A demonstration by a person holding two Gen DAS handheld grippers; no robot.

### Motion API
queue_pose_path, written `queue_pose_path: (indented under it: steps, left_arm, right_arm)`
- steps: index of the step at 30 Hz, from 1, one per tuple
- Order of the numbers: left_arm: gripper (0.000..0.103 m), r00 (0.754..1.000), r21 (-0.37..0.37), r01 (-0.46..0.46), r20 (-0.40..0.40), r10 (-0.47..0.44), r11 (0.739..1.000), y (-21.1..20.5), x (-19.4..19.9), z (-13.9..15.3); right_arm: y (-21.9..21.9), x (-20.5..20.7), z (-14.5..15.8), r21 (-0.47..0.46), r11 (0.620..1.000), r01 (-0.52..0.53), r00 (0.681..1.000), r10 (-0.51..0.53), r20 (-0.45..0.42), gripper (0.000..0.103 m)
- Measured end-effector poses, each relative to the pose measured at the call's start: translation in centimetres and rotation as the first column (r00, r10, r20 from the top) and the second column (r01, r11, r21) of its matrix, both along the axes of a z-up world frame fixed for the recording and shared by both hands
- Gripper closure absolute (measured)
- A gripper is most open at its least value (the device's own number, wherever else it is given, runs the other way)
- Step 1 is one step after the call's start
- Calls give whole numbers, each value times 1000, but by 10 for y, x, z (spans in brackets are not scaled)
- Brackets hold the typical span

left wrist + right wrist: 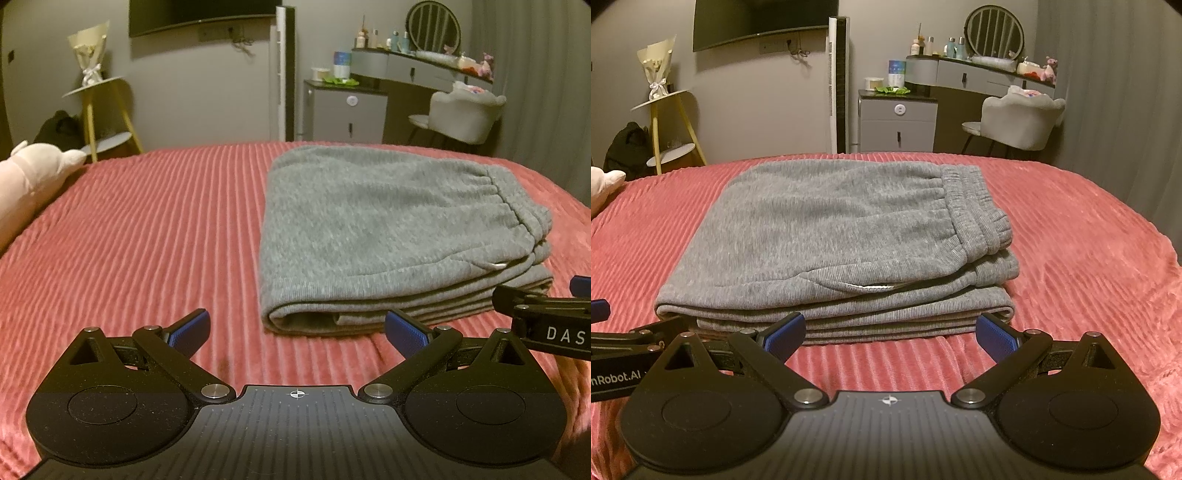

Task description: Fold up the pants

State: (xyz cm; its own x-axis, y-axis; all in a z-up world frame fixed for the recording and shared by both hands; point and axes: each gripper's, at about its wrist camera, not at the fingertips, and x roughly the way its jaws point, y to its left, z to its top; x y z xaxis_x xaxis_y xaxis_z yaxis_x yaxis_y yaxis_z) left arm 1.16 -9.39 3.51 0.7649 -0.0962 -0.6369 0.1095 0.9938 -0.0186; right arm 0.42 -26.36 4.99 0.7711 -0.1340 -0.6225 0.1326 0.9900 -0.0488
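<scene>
Just short of the bed's near edge, the left gripper [297,332] and right gripper [891,334] are held spread and empty. Beyond them the grey sweatpants [834,236] lie folded mid-bedspread [1089,258], seemingly finished; any last squaring should be done by light nudges at the stacked near edge.

The pants [827,236] are grey, with fine ribbed lines. The bed [129,236] cover is pink-red with long stripes. The fingers [190,328] have blue pads on black arms. A soft toy [29,177] is pale pink. A stool [96,110] has yellow legs.
</scene>
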Motion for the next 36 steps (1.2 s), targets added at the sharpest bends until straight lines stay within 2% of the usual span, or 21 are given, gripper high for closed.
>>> queue_pose_path:
  steps: [10, 36]
  left_arm:
    - [0, 1000, -11, -4, -16, 4, 1000, 2, 2, 0]
    - [0, 999, 17, 2, -34, -2, 1000, 0, 3, -4]
  right_arm:
    - [2, 1, -1, -11, 1000, -1, 1000, 1, -9, 4]
    - [1, 2, -3, -12, 1000, 3, 1000, -3, -21, 4]
